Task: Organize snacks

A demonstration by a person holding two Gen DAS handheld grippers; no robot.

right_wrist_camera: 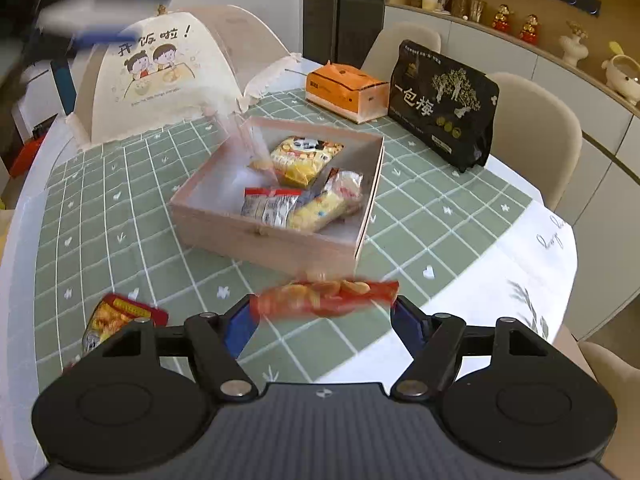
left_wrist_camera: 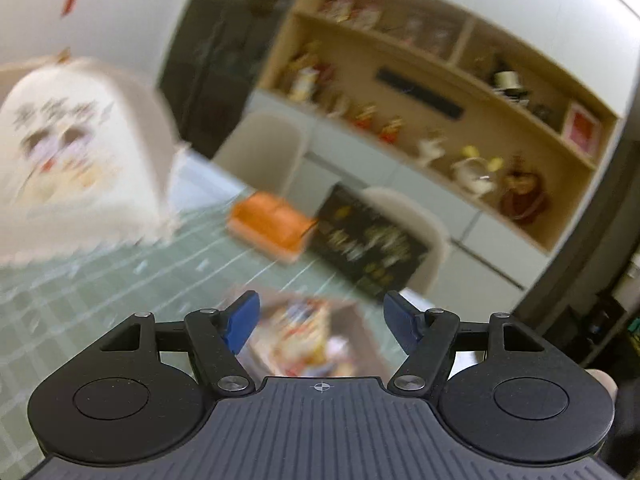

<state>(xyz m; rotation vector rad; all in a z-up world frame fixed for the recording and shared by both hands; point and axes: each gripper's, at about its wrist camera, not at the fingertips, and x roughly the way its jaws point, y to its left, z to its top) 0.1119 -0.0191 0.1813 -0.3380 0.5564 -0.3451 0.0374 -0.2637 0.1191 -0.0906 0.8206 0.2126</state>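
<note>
Right gripper (right_wrist_camera: 322, 320) carries a long red snack packet printed with orange chips (right_wrist_camera: 326, 295), lying crosswise with one end against each blue pad, so the jaws are clamped on it end to end; the packet is blurred. It hangs above the green checked tablecloth (right_wrist_camera: 120, 208), just short of the near wall of the shallow pale wooden box (right_wrist_camera: 264, 240). The box holds several packets: a yellow cartoon-printed packet (right_wrist_camera: 306, 154) at the back, a grey-and-red wrapped packet (right_wrist_camera: 270, 208) and a yellow clear-ended packet (right_wrist_camera: 328, 202) nearer the front. A red-and-yellow packet (right_wrist_camera: 116, 316) lies on the cloth beside the right gripper's left linkage, outside the box. Left gripper (left_wrist_camera: 320, 322) is spread wide with nothing between its pads, tilted over the blurred box contents. Step in hand, as I judge it: ferrying the red packet to the box. Next move calls for carrying it forward over the near wall, lowering into the bare corner on the left, then releasing. The remaining packet on the cloth looks like the following pickup.
</note>
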